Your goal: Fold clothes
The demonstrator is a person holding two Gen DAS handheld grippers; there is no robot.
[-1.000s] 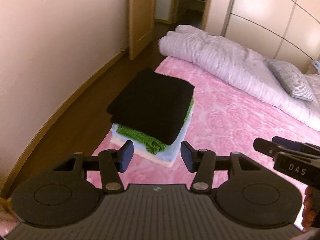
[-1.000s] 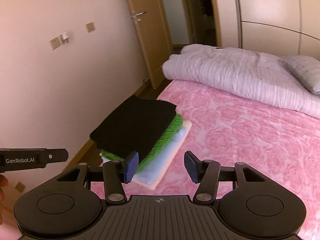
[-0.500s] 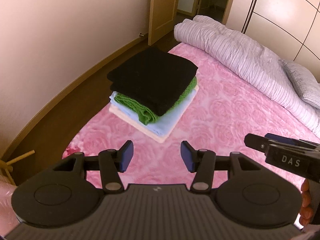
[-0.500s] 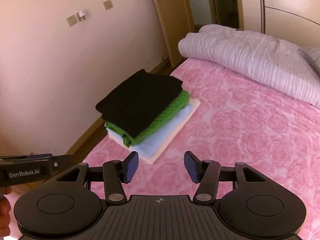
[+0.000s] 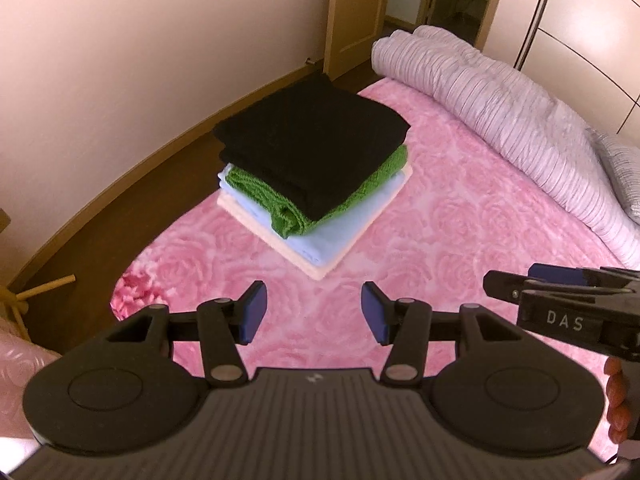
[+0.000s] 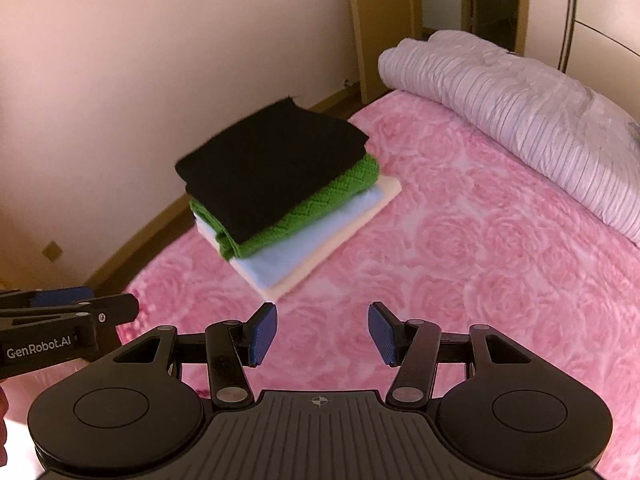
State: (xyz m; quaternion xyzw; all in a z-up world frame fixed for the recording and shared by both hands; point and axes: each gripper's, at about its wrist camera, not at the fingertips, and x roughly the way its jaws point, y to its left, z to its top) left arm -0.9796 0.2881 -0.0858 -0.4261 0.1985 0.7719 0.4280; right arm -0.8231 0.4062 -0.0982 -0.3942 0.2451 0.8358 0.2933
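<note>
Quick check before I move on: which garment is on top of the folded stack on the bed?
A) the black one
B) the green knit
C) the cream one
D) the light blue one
A: the black garment lies on top, over the green knit, then the light blue piece, with the cream piece lowest on the pink bedspread.

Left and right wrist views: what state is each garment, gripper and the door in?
black garment: folded, top of stack
green knit: folded, second
light blue garment: folded, third
cream garment: folded, bottom
left gripper: open, empty
right gripper: open, empty
door: open
</note>
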